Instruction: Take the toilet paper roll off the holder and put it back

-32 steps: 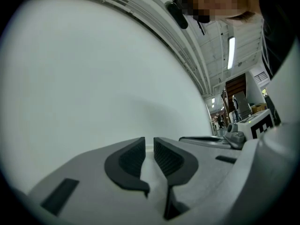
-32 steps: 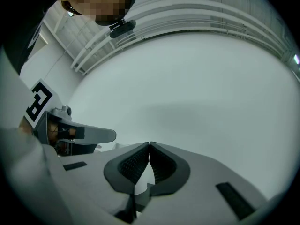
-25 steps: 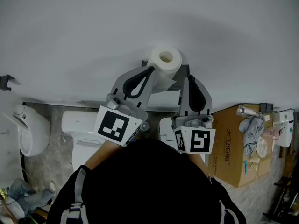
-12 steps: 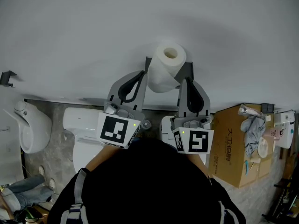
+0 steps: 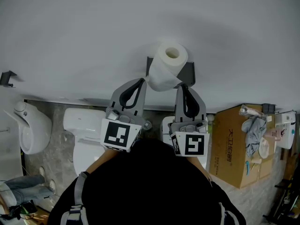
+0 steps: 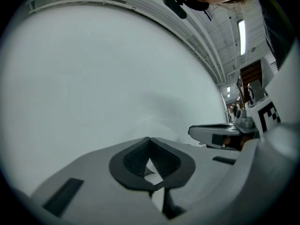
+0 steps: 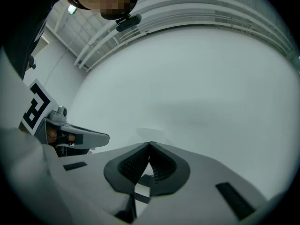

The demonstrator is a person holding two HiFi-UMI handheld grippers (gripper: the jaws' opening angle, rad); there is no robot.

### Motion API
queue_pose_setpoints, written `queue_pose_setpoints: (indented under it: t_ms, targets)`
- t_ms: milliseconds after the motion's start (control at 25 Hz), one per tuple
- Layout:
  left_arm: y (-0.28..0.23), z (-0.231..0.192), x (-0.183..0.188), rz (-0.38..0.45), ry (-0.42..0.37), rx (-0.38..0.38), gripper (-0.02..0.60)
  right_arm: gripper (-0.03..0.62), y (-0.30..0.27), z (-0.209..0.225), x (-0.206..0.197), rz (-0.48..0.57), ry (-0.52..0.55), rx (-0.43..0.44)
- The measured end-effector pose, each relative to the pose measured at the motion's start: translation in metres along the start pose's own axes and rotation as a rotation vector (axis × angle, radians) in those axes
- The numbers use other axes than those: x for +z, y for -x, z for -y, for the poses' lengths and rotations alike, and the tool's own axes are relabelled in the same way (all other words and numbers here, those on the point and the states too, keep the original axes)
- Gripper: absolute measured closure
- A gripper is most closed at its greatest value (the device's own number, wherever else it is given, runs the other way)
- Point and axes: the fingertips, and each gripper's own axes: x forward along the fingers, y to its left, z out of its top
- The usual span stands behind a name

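The left gripper (image 5: pixel 142 80) has its jaws pressed together with nothing between them; in its own view the dark ribbed pads meet at the tip against plain wall. The right gripper (image 5: pixel 180 87) is the same: jaws closed tip to tip and empty. In the head view both sit just below the centre of the frame, side by side and pointing up the picture.

Just above them is the white toilet paper roll (image 5: pixel 168 68), its cardboard core open towards the camera. It sits against the dark grey wall-mounted holder (image 5: pixel 190 73) on the pale grey wall (image 5: pixel 93 32). A loose tail of paper hangs from its lower left edge, just beside the left gripper's tip; whether they touch I cannot tell.

A second ago both grippers reached further up the frame, the left tip alongside the roll's left flank and the right tip against the holder's right side. Since then both have sunk and drawn back towards the person, and the roll stays on the holder with neither gripper bearing on it. My judgement is that the roll has been returned to the holder and the hands are backing off, so little of the task seems left.

Lower left stands a white toilet (image 5: pixel 84 125), lower right a brown cardboard box (image 5: pixel 232 144).
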Motion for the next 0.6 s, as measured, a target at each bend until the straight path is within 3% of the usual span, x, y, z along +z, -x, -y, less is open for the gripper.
queue_pose_setpoints:
  t_ms: [600]
  targets:
    - [-0.0036,0.0059,0.0019,0.010,-0.001,-0.021,0.575,0.571,-0.0027,0.0016,-0.0007,-0.002,0.003,-0.005]
